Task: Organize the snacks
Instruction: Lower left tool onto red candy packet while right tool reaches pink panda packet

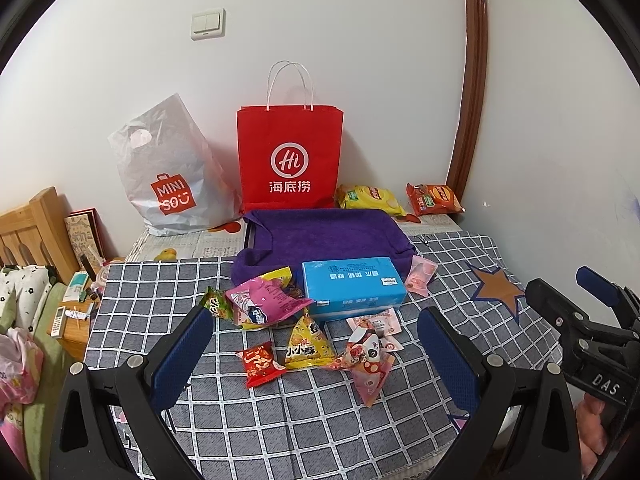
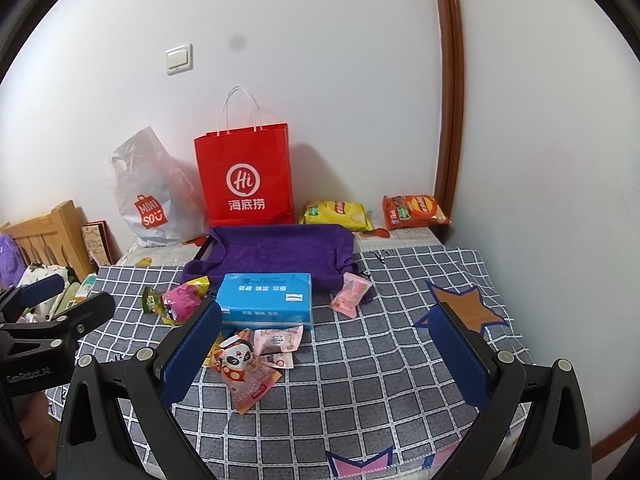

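Observation:
Several small snack packs lie on the checked cloth: a red pack point(image 1: 260, 363), a yellow triangular pack point(image 1: 307, 343), a panda-print pack point(image 1: 368, 356) point(image 2: 244, 364) and a pink pack point(image 1: 266, 300) point(image 2: 180, 300). A blue box point(image 1: 352, 288) point(image 2: 266, 298) sits behind them before a purple towel-covered tray point(image 1: 328, 232) point(image 2: 280, 250). A yellow chip bag point(image 1: 370, 198) point(image 2: 336, 214) and an orange chip bag point(image 1: 434, 198) point(image 2: 414, 212) lie by the wall. My left gripper point(image 1: 316, 352) is open above the packs, empty. My right gripper point(image 2: 326, 350) is open, empty.
A red paper bag point(image 1: 290, 156) point(image 2: 246, 176) and a white plastic bag point(image 1: 172, 176) point(image 2: 150, 196) stand against the wall. A wooden bedframe point(image 1: 28, 224) and cluttered stand point(image 1: 76, 312) are at the left. The right gripper's body point(image 1: 580, 320) shows beside the bed's right edge.

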`<state>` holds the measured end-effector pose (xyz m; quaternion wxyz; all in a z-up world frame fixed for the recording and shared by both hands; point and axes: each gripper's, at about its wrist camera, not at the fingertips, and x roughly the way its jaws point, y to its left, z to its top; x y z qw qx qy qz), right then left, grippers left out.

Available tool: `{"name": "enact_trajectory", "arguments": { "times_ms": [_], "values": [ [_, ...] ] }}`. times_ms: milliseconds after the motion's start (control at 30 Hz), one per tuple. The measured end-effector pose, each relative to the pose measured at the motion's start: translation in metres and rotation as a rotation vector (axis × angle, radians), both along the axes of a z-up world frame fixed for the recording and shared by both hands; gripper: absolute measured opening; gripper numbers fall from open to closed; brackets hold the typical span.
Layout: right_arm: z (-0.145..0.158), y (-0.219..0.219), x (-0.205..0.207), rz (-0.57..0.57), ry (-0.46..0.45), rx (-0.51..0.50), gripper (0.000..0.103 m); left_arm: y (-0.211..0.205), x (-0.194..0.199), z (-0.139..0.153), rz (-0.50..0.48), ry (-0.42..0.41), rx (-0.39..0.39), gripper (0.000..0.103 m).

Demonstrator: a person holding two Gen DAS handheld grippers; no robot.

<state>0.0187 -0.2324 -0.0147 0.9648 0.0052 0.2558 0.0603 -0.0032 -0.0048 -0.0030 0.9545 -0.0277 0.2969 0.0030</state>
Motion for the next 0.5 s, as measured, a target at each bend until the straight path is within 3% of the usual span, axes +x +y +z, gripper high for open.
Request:
{"name": "enact_trajectory", "arguments": {
  "times_ms": [167, 500],
  "values": [
    [-0.012, 0.004, 0.006, 0.037, 0.019, 0.015, 0.102, 0.004, 0.012, -0.013, 0.014, 0.035, 0.004, 0.102],
    [-0.064, 0.027, 0.034, 0.141, 0.124, 0.040, 0.098, 0.028, 0.045, -0.057, 0.042, 0.126, -0.007, 0.099]
  ]
}}
